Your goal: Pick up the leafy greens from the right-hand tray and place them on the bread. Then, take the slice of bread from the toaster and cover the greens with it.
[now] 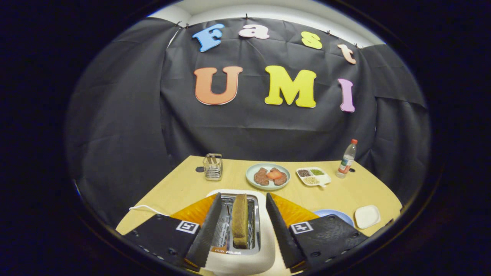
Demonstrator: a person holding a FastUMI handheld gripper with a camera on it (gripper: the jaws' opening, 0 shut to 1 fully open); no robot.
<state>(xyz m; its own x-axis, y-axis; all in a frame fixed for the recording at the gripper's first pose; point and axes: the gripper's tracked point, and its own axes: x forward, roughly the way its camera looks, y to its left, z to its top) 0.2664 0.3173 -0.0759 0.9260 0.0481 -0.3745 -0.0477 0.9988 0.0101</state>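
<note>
A hand-held gripper hangs over a white toaster on a pale wooden table. Its two black fingers are spread wide, one on each side of the toaster's slots, touching nothing. A slice of brown bread stands upright in the toaster slot, directly between the fingers and not yet gripped.

Beyond the toaster, near the middle of the table, a pale green plate carries two brown pieces and something orange-red. Just beside it to the right sits a small white divided tray with dark, green and pale fillings in its compartments. A plastic bottle with a red cap stands further right. A clear holder stands to the left of the plate. Behind the right finger lie the rim of a blue plate and a small white dish.

Whether the greens already lie on the lower bread cannot be told; it is hidden. Judging by the position, the step in hand is taking the toaster slice, with lifting and covering still left.
</note>
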